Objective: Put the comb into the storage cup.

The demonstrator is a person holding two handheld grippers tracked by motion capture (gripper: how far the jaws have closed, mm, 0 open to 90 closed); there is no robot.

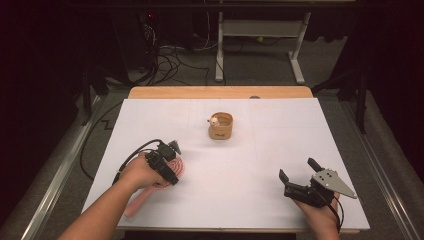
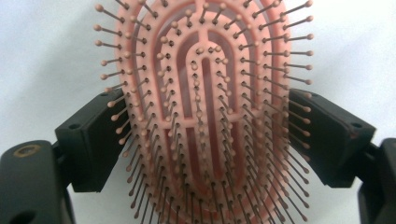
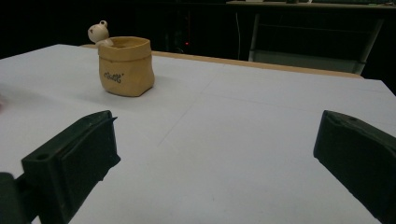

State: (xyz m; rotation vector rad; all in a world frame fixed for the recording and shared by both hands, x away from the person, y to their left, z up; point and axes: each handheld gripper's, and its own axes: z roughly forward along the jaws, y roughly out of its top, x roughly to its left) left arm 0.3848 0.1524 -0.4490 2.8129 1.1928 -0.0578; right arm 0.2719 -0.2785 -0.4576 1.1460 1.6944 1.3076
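High view. Pink hairbrush [image 1: 172, 167] lies on the white worktop [image 1: 240, 165] at the near left, bristle head under the left hand-held gripper [image 1: 173, 150], handle running back toward the near edge beneath the person's left hand [image 1: 142, 172]. The brush's long axis runs diagonally, handle near-left, head pointing toward the middle of the worktop. The right hand-held gripper [image 1: 299, 170] rests at the near right, well apart from the brush, jaws spread with nothing between them. A tan pot [image 1: 220, 126] with a small pale figure at its rim stands near the worktop's centre, farther out than both grippers. Left hand is plainly the nearer one to the brush.

Left gripper view. Brush head seen bristles-up, its long axis running straight away along the line of the jaws. The two black pads [image 2: 100, 140] stand on either side of the head at its wide flanks, among the outer bristles. Whether they press on the frame itself I cannot tell; they look set wide, bracketing the head rather than squeezing it.

Right gripper view. Jaws spread wide, bare worktop between them. The pot sits ahead and to the left in this view, upright, well clear of the jaws.

Judgement: the coming move depends on the left jaws closing across the brush's short width.
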